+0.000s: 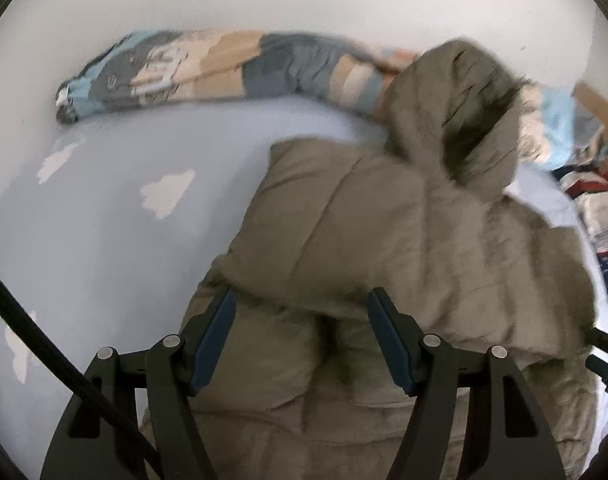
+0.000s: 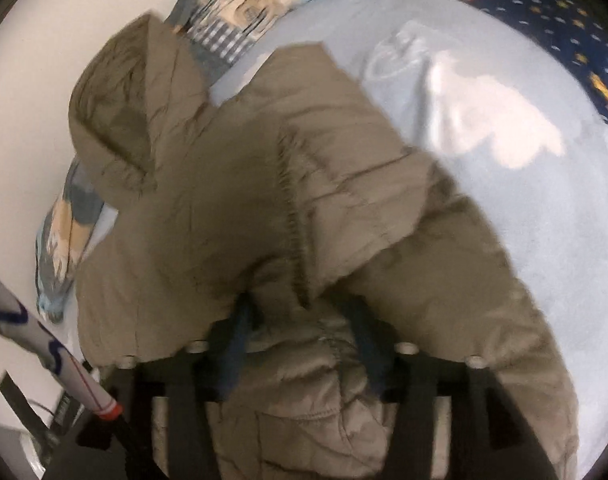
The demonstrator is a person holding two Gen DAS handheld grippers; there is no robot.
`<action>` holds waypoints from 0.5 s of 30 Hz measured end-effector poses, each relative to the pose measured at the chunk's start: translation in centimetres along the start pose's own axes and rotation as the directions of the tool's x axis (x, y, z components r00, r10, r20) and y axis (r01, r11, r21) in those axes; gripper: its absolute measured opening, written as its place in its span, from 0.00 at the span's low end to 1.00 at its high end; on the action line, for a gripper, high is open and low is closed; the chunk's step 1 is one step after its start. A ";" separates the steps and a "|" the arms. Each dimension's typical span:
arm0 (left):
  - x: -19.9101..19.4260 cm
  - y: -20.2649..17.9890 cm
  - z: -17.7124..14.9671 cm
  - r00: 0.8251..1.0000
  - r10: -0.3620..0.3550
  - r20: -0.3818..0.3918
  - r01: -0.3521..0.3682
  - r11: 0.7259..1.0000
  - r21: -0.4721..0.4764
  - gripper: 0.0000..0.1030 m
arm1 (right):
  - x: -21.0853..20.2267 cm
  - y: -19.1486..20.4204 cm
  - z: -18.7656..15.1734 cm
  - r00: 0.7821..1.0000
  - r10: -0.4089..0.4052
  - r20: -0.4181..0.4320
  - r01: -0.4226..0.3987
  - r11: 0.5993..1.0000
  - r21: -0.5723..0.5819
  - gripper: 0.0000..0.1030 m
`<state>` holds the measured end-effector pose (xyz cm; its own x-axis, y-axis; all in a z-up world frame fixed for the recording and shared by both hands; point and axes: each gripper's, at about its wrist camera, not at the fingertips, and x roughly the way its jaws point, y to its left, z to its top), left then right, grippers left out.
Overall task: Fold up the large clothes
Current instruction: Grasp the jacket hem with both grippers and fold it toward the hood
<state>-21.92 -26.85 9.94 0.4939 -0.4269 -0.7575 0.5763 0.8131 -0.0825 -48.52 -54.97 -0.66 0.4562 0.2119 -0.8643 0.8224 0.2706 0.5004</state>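
**Jacket partly folded, more folds to go**

I am working on the olive puffer jacket, which is lying on the bed over its pale blue cloud-print sheet, hood up against the patterned pillow. One panel is already lying doubled over the body; the hood and lower part are looking unfolded, so I am judging this roughly midway. My left gripper is standing spread, quilting bulging between its jaws. My right gripper is pinching a bunched fold of the jacket.
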 end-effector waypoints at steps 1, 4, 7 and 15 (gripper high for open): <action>-0.7 -0.3 0.1 1.000 -0.010 0.026 0.010 1.000 0.006 0.65 | -1.0 0.0 0.0 0.999 -0.020 0.035 0.020 1.000 0.004 0.63; -1.6 -2.1 -0.1 0.997 -0.038 0.067 0.035 0.998 0.050 0.65 | -4.8 1.2 -0.2 0.974 -0.092 0.207 0.104 0.993 -0.049 0.66; -1.0 -4.1 -1.0 0.998 -0.049 0.047 0.044 0.994 0.103 0.65 | -5.4 3.4 -0.8 0.966 -0.028 0.257 0.074 0.982 -0.172 0.66; 3.7 -5.4 -2.8 0.991 0.011 -0.135 0.010 0.989 0.148 0.83 | -0.1 6.3 -2.9 0.983 -0.067 0.170 0.124 0.928 -0.351 0.66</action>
<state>-25.02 -31.73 5.81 0.4073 -0.3607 -0.8391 0.6709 0.7415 0.0069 -44.39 -50.62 2.72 0.4509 0.0304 -0.8920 0.7004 0.6075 0.3747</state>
